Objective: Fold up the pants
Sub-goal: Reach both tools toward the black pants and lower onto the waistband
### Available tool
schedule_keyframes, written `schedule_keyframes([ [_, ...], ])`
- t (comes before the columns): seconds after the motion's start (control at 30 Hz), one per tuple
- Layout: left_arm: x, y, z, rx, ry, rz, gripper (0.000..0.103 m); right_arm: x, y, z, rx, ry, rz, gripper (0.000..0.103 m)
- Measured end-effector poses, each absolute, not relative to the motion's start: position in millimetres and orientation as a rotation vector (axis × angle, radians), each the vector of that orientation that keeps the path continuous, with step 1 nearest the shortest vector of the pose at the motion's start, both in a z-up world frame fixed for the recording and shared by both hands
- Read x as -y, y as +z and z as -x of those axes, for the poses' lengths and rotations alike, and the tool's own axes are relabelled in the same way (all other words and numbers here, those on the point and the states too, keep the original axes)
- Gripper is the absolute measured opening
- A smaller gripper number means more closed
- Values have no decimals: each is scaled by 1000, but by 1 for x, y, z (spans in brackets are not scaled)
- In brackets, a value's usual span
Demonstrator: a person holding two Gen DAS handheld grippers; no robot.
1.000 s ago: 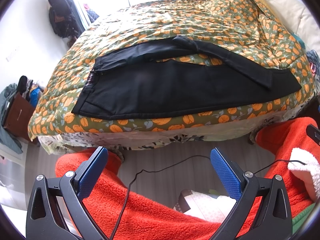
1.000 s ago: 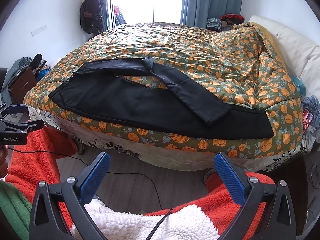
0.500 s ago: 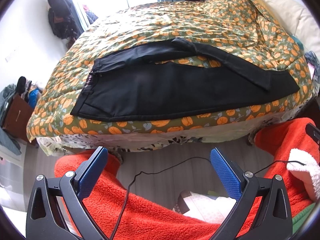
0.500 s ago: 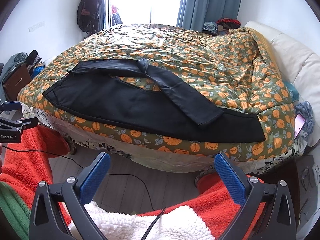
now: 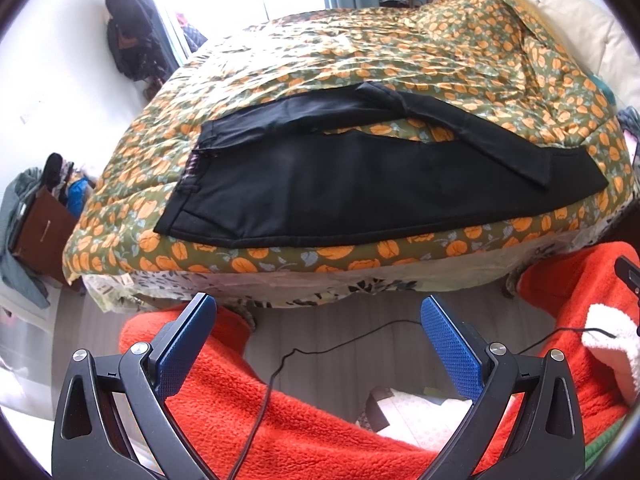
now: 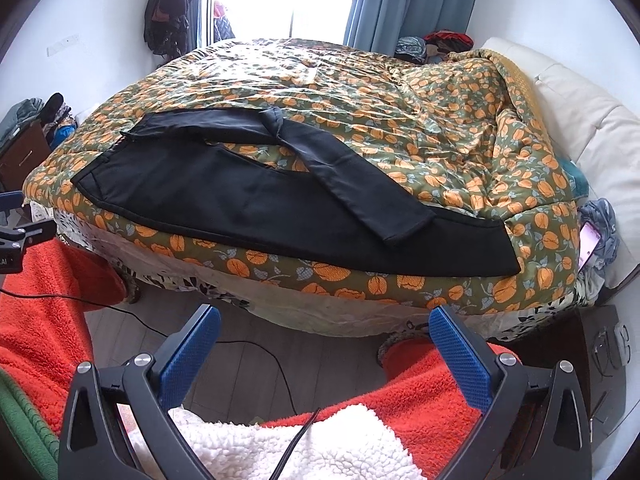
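Bed (image 6: 460, 304), pumpkin-print quilt (image 6: 360, 92) over it, black pants (image 6: 224, 196) on top

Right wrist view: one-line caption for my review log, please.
Open right gripper hovers before black pants spread on the pumpkin-print quilt, far leg folded diagonally across the near one.

pants (image 5: 360, 196): smooth matt black cloth
quilt (image 6: 400, 120): crinkled printed cotton, slight sheen
left gripper (image 5: 318, 344) pads: knurled blue plastic
robe (image 5: 304, 412): fuzzy red fleece
floor (image 6: 256, 364): smooth grey wood planks
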State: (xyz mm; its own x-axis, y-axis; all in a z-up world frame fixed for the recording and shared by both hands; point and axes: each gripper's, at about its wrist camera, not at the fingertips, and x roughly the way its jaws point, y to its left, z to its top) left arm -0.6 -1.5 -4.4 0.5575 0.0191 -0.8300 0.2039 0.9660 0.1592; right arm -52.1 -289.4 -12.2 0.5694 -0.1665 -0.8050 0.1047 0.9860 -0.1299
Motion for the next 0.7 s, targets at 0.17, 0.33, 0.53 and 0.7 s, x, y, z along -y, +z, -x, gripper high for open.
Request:
schedule_keyframes([
  [0.17,3,-4,1,-975,-120,-262,102,292,-12,52,-955,-176,66,103],
  [0.33,8,-12,0,-1006,-146,-271,102,292,-13,52,-959,-176,65,103],
  [0.53,6,-8,2,-1002,-204,-214,102,293,-14,51,-964,-173,61,103],
  [0.7,-4,14,3,-895,-257,-122,102,288,-9,53,-922,-105,48,103],
])
